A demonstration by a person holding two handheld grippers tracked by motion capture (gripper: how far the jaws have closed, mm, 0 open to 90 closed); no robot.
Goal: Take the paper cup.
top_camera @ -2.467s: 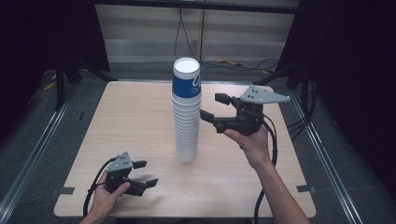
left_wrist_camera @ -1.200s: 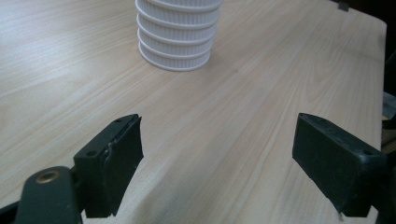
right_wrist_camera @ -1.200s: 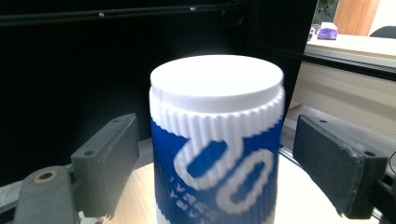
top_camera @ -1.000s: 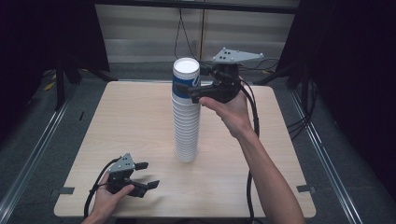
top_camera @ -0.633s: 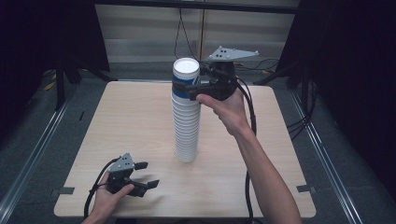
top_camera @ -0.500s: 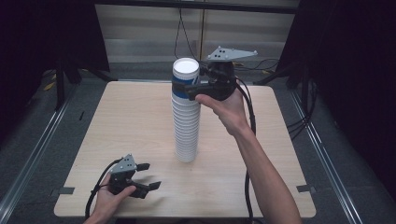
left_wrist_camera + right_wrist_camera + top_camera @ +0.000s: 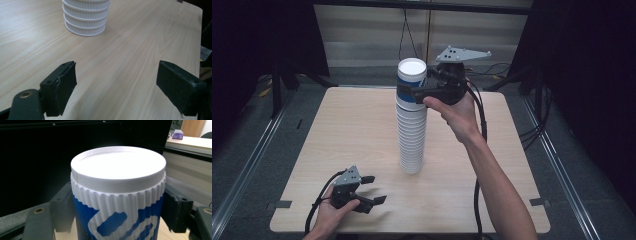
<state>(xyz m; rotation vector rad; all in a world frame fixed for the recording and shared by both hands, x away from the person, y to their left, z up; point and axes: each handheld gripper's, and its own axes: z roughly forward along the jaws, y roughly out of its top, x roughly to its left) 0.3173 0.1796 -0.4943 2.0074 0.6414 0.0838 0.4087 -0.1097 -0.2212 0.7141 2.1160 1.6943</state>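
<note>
A tall stack of upside-down ribbed white paper cups stands at the middle of the wooden table. Its top cup is blue and white. My right gripper reaches in from the right at the top of the stack, shut on that top cup. In the right gripper view the two jaws press the sides of the top cup. My left gripper lies open on the table near the front left corner. Its open jaws point toward the base of the stack.
Bare wood lies between the left gripper and the stack. The table's right edge borders grey floor with metal rails. Cables trail from the right gripper along the forearm.
The right gripper rose from beside the middle of the stack to its top and shut around the blue and white top cup. The left gripper stayed put.
</note>
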